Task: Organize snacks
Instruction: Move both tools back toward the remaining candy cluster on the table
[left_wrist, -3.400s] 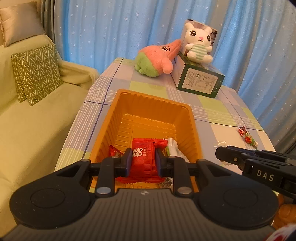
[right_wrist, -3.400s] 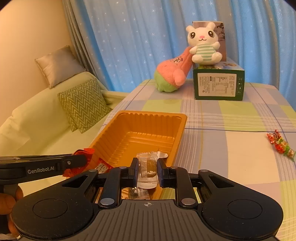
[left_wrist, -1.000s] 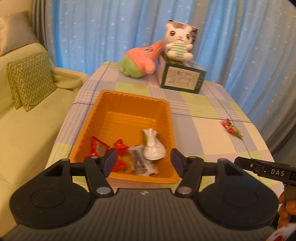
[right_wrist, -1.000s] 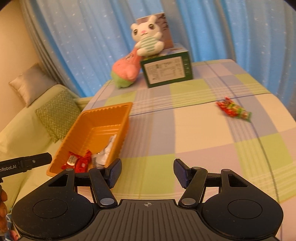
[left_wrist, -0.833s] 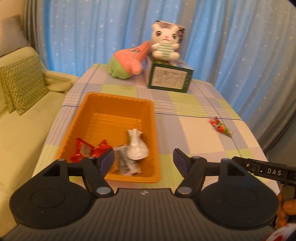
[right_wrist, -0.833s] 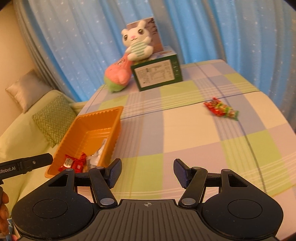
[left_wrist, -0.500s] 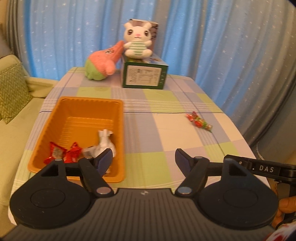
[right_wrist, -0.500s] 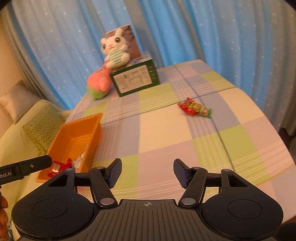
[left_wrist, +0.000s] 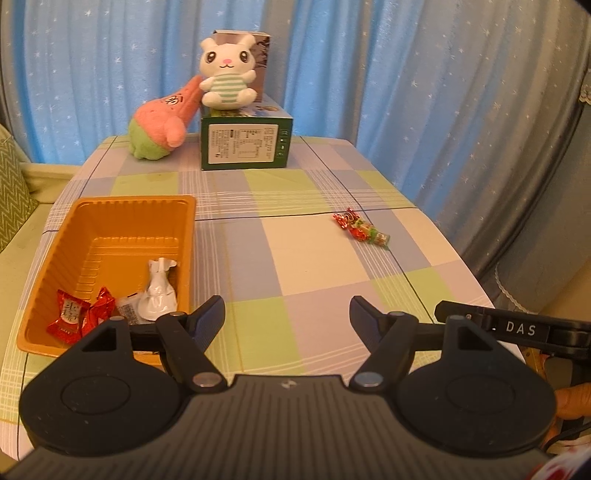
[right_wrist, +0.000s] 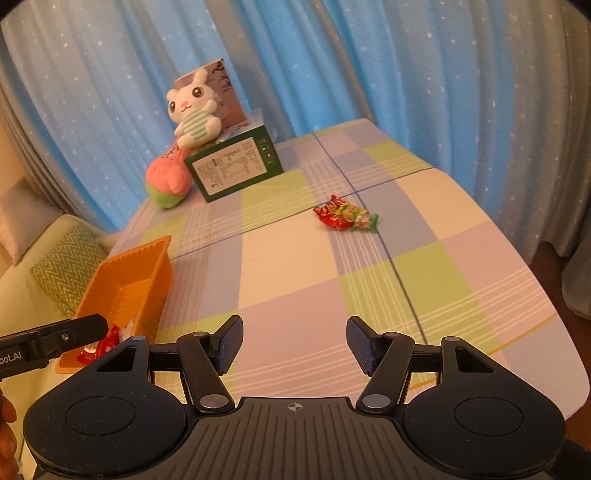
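Two grippers, the left gripper (left_wrist: 287, 317) and the right gripper (right_wrist: 294, 345), hang over the table (left_wrist: 314, 266) with jaws wide and empty. Some snacks (left_wrist: 110, 308) lie in the orange tray (left_wrist: 122, 206), and one candy (left_wrist: 364, 229) lies far off.

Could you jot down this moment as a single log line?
left gripper: open, empty | right gripper: open, empty | orange tray: holds wrapped snacks | candy packets: loose on table, untouched
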